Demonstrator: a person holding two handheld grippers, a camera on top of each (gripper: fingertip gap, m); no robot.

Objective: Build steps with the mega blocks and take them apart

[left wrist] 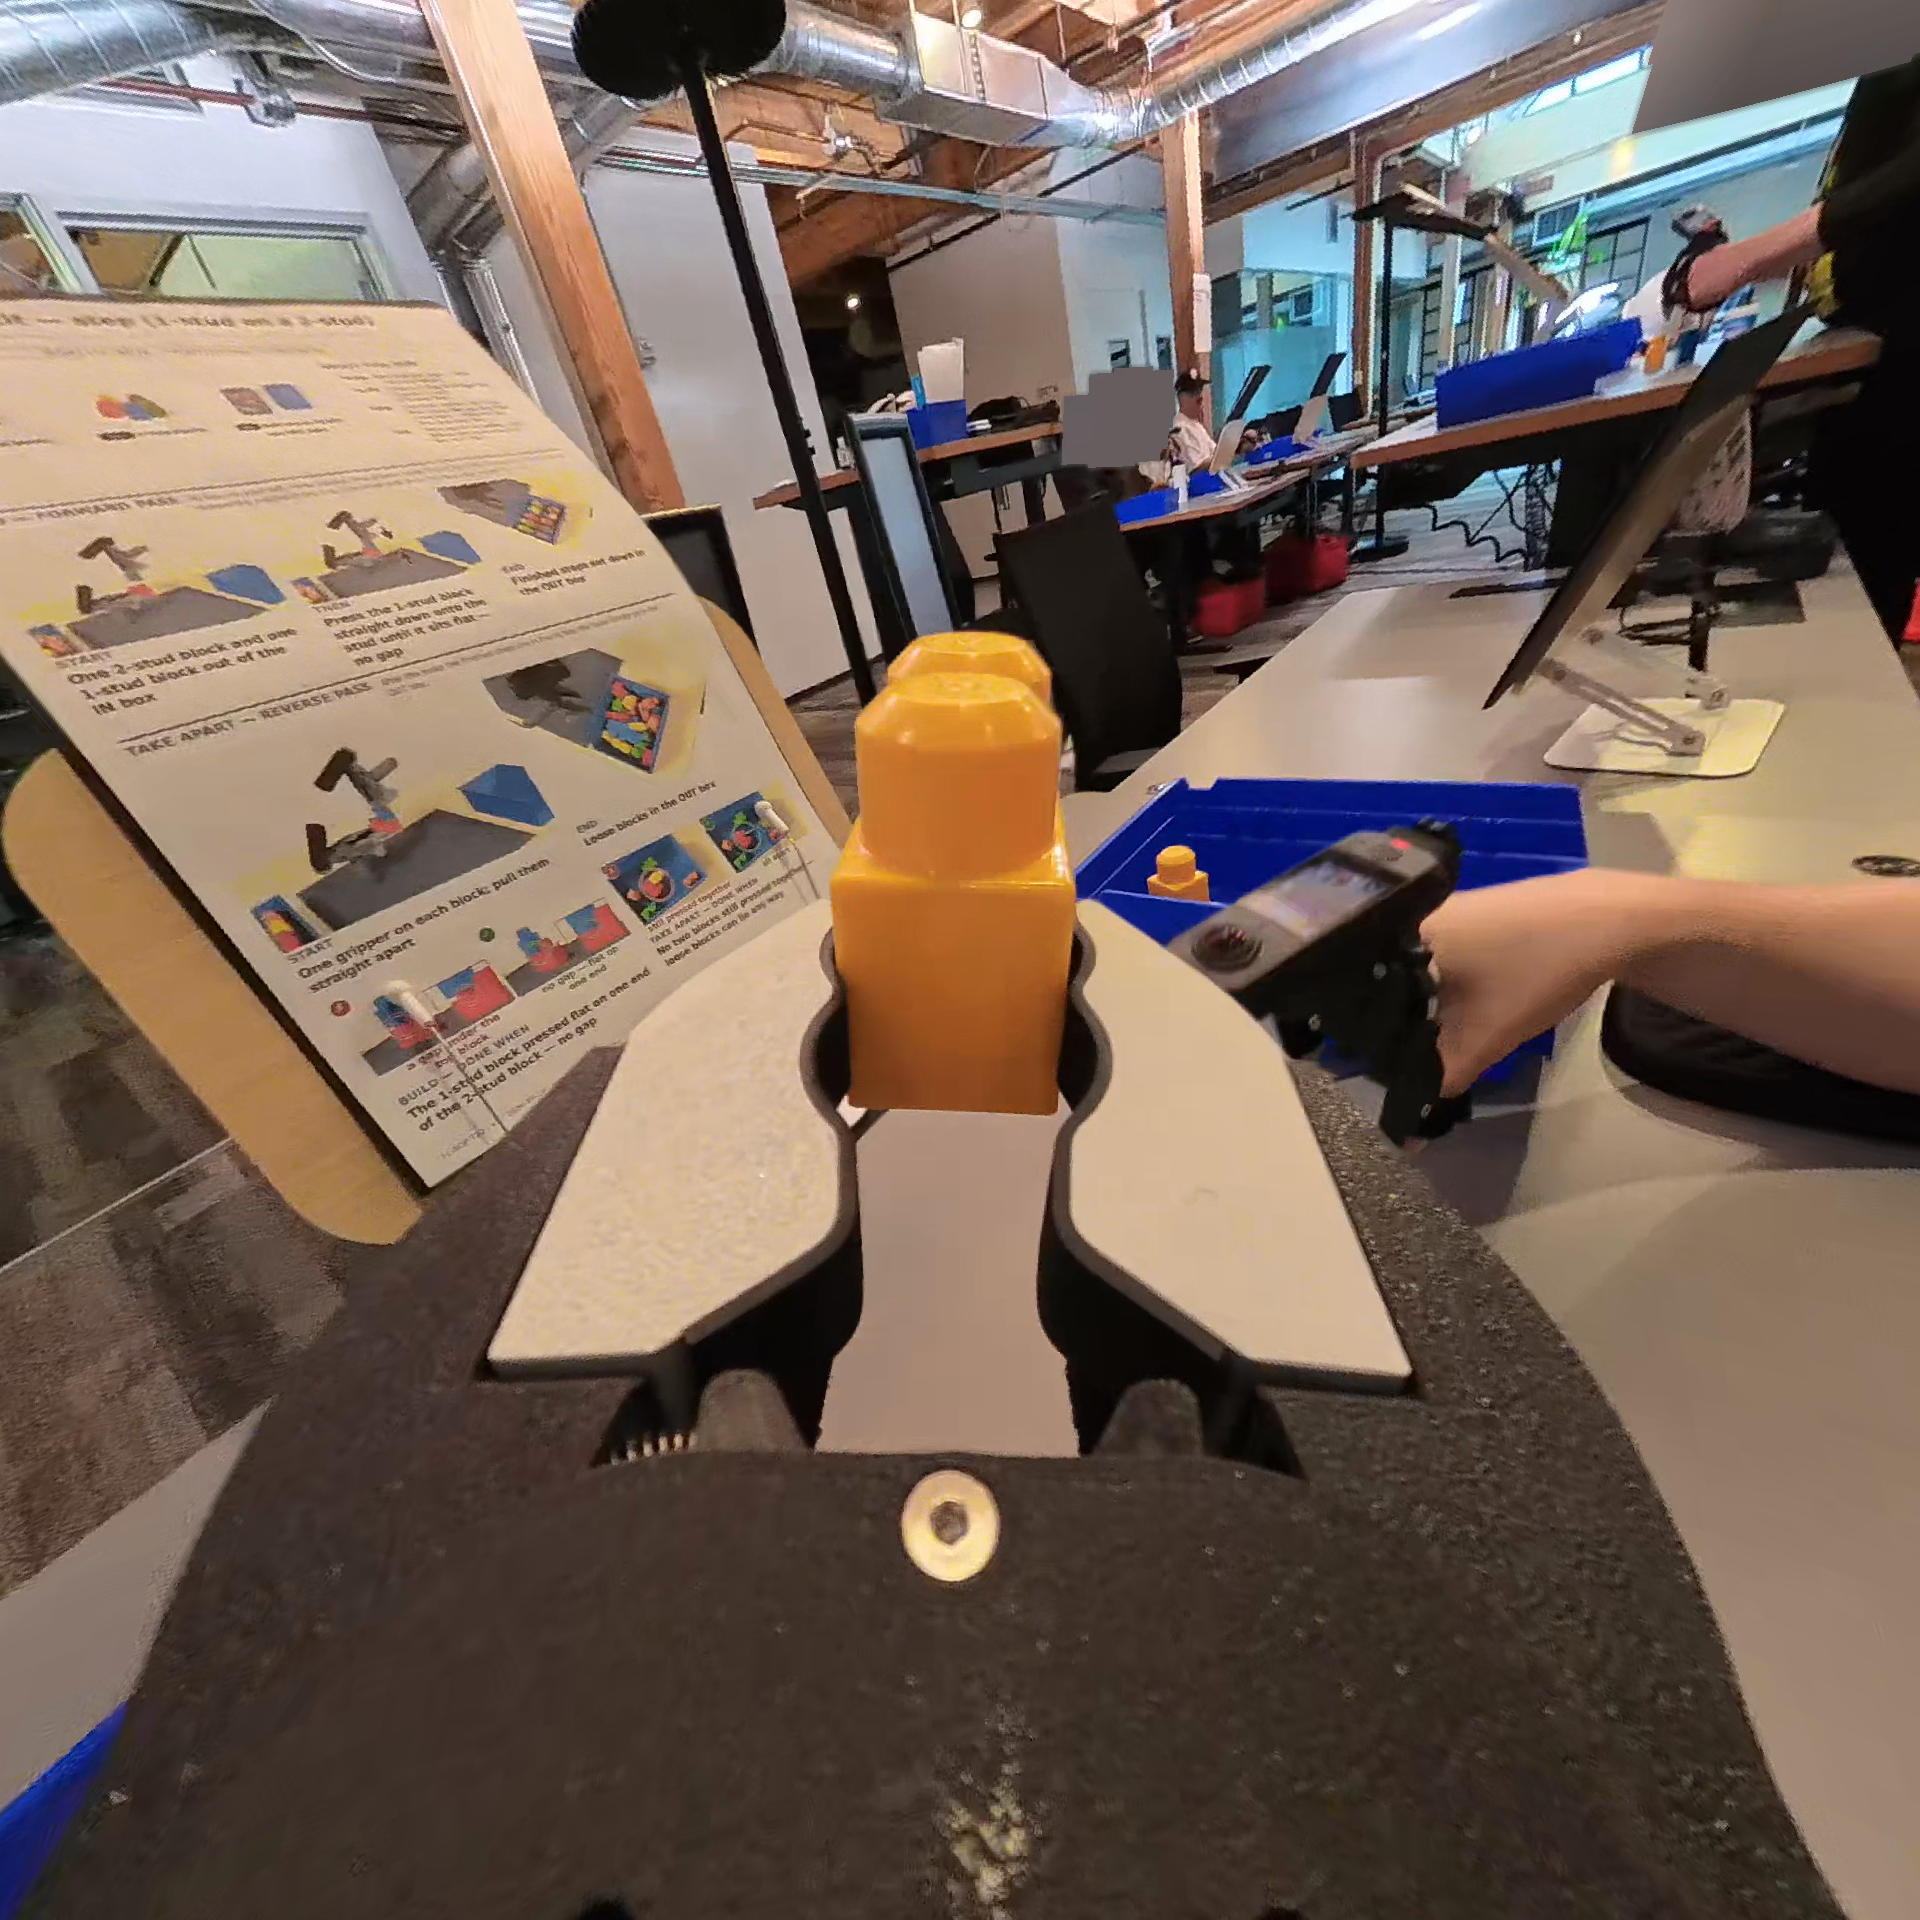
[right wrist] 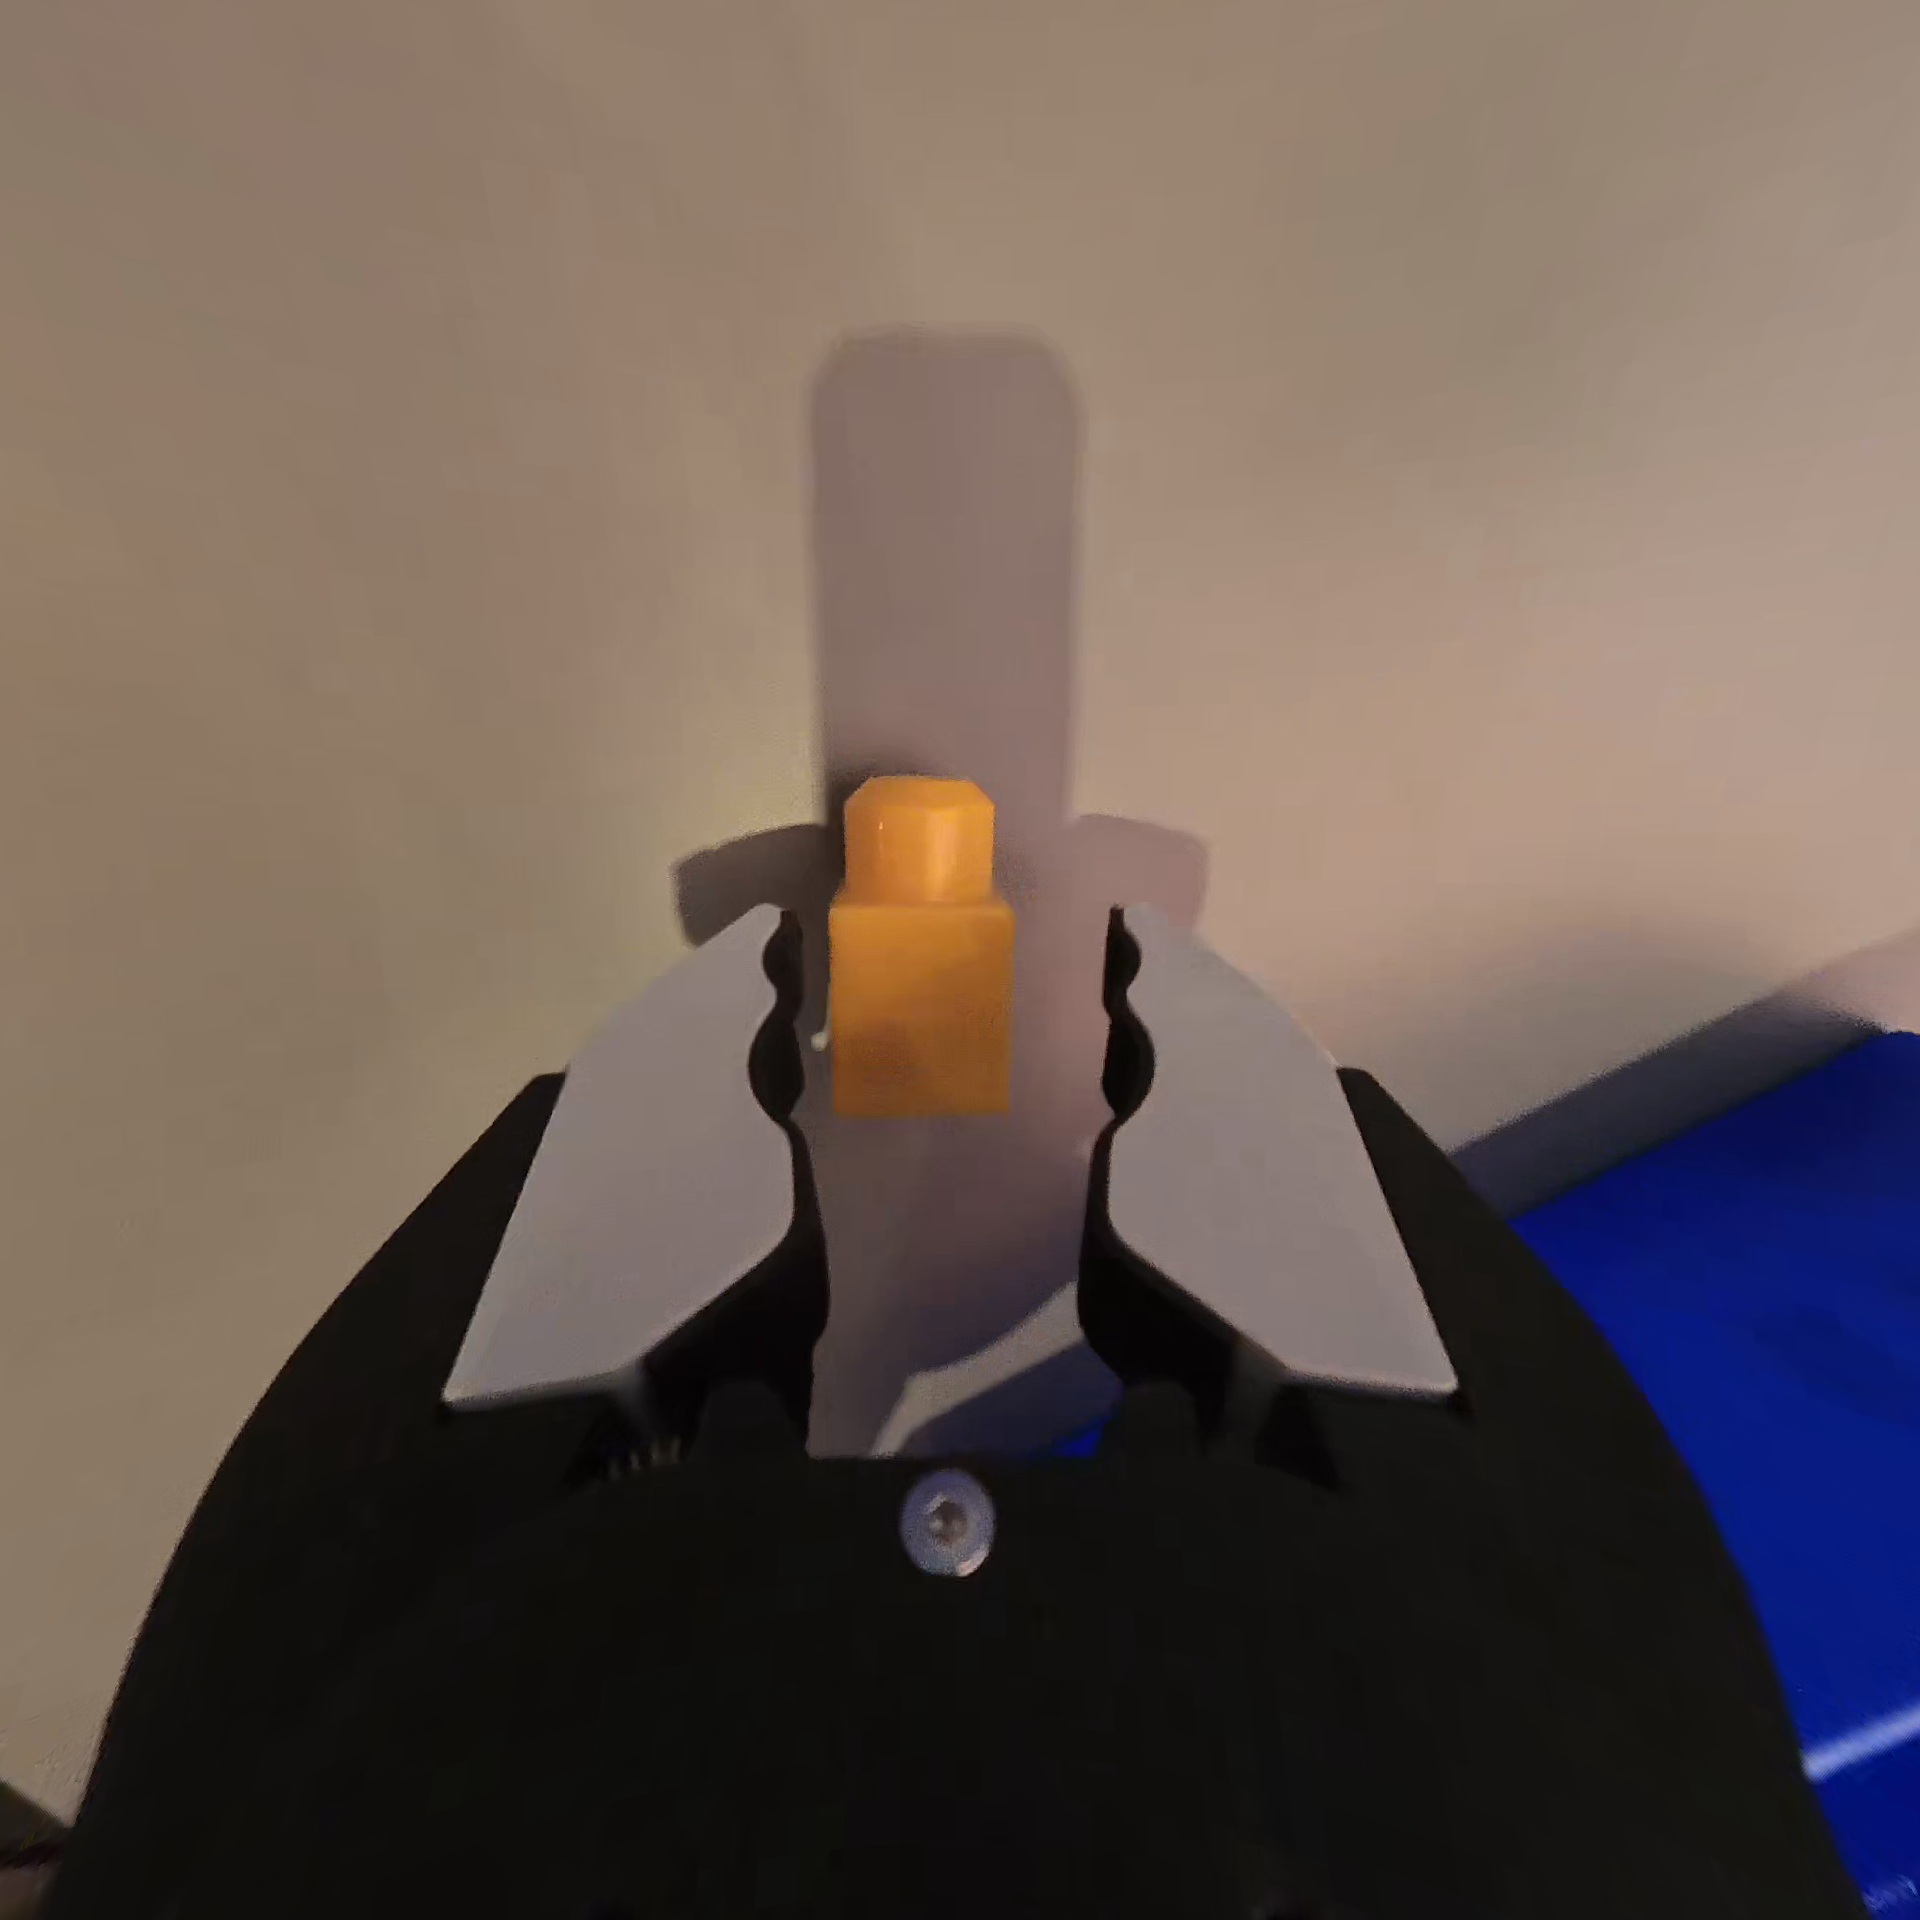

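My left gripper (left wrist: 956, 935) is shut on an orange two-stud block (left wrist: 951, 883) and holds it upright in the air, studs up, above the table. My right gripper (right wrist: 951, 935) is open, with its fingers on either side of a small orange one-stud block (right wrist: 920, 987), not touching it. That block stands upright on a pale surface. In the left wrist view the small block (left wrist: 1177, 873) shows against the blue bin (left wrist: 1351, 821), with the right gripper (left wrist: 1340, 935) and a person's hand close beside it.
An instruction board (left wrist: 343, 727) leans at the left. The blue bin also shows at the lower right of the right wrist view (right wrist: 1714, 1403). A tablet on a stand (left wrist: 1642, 582) is at the far right. A black pole (left wrist: 769, 343) rises behind the block. Left tips to right tips: about 35 cm.
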